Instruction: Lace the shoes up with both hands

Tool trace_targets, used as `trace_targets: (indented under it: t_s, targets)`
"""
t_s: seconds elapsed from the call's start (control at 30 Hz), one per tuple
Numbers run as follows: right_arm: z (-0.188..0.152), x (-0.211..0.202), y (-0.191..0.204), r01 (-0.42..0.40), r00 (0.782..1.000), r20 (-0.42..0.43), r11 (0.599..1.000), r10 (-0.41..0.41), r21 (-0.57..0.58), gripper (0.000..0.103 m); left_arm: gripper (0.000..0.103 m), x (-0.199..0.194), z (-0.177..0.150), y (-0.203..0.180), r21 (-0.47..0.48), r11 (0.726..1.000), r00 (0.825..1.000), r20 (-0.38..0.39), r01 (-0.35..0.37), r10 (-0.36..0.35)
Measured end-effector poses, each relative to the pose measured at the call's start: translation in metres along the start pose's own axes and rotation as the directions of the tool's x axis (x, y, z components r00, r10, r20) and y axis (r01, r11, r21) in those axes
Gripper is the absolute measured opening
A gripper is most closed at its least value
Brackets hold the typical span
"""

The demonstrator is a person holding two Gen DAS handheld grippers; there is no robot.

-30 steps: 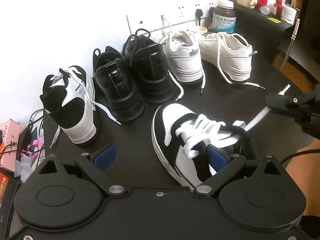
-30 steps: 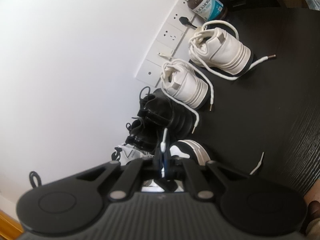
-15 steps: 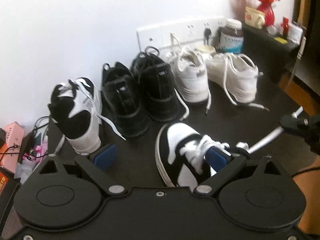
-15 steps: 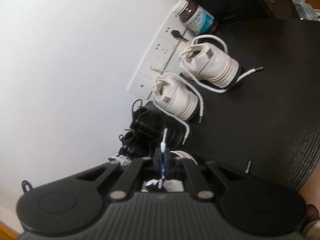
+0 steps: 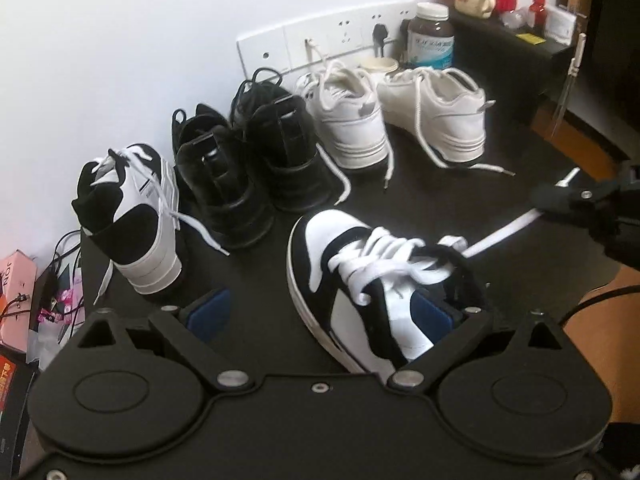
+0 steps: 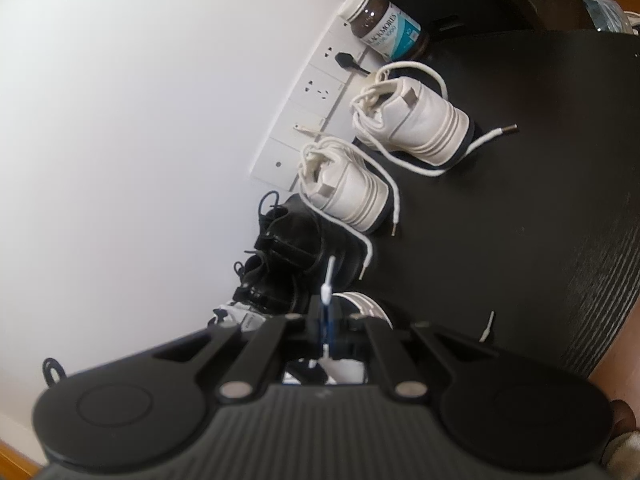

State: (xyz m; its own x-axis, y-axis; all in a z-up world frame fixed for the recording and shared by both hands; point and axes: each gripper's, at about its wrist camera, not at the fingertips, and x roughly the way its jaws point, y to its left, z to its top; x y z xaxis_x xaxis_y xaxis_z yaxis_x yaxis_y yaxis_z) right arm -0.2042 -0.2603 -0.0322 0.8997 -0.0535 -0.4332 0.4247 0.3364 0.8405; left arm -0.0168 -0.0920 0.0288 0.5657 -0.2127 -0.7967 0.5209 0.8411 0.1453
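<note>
The right gripper (image 6: 325, 322) pinched the white lace (image 5: 502, 233) taut away from the black-and-white shoe (image 5: 360, 280), seemingly to tension it, while the left gripper's (image 5: 320, 312) wide jaws straddled the shoe's side on the bench (image 5: 440, 200), probably to steady it.

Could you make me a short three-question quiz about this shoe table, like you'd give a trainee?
1. True or false: the right gripper is shut on a white lace.
2. How many all-black shoes stand by the wall? A) one B) two C) four
3. Fill in: the left gripper, jaws apart, sits around the black-and-white ____.

Key: 1 true; 2 B, the black shoes; 3 shoe.
</note>
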Motion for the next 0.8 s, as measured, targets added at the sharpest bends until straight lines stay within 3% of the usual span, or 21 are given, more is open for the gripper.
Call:
trace_targets:
  t_s: [0.13,0.8]
  targets:
    - [-0.001,-0.001,-0.001,0.005,1.000,-0.001,1.000,-0.005,0.003,0.002,0.099,0.007,-0.002,0.006,-0.014,0.999,0.999,-0.007,-0.035,0.035]
    - [0.002,-0.020,-0.031,0.145,0.989,-0.009,0.982,-0.145,0.119,0.002,0.099,0.007,-0.005,0.015,-0.037,0.999,1.000,0.001,-0.016,0.016]
